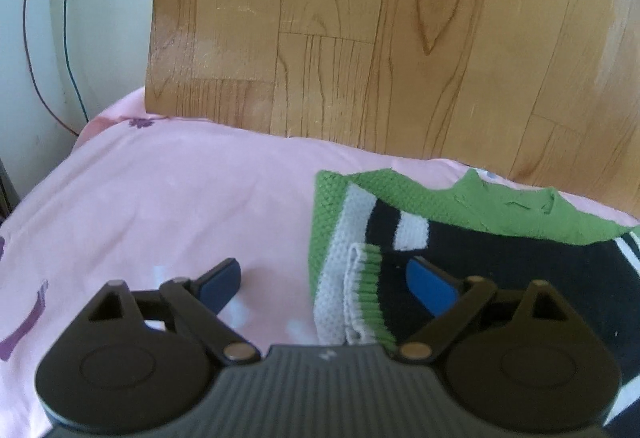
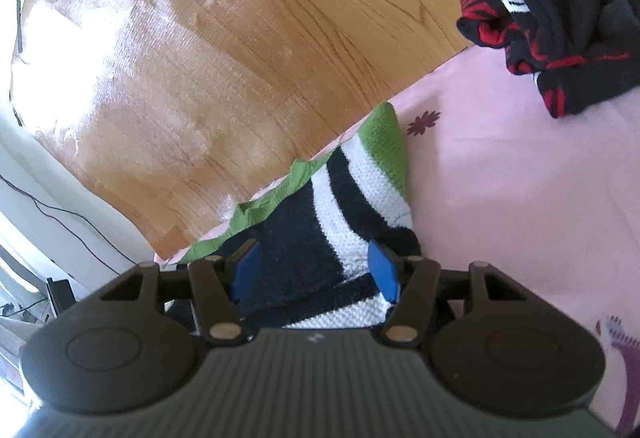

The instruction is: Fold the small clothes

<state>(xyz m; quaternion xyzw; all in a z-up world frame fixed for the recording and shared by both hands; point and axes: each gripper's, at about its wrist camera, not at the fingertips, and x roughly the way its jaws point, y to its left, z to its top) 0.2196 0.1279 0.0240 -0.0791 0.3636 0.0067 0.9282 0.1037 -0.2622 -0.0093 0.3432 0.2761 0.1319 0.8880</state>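
While both grippers are hanging low over the pink sheet (image 1: 160, 198), the left gripper (image 1: 326, 284) is sitting with its jaws spread wide and nothing pinched: one blue pad is over bare sheet, the other over the black part of the sweater (image 1: 460, 238), so the garment's left edge is lying right between them. The right gripper (image 2: 316, 270) is also standing spread, roughly half way, with the sweater (image 2: 320, 230) passing between its blue pads; the pads seem to be sitting clear of the knit, so I'm judging it as not gripping.

The key relation: the sweater is lying on the sheet between the two tools, right of the left one and straight ahead of the right one, its long axis running across toward the far edge of the bed. Both are about equally near.

The knit is looking chunky and soft, in green, white and black bands, with a ribbed cuff (image 1: 362, 294) folded over at its near left edge. Further out, a crumpled black and red garment (image 2: 560, 18) is lying well apart. Beyond that, glossy wood-pattern flooring (image 2: 200, 58) is showing.
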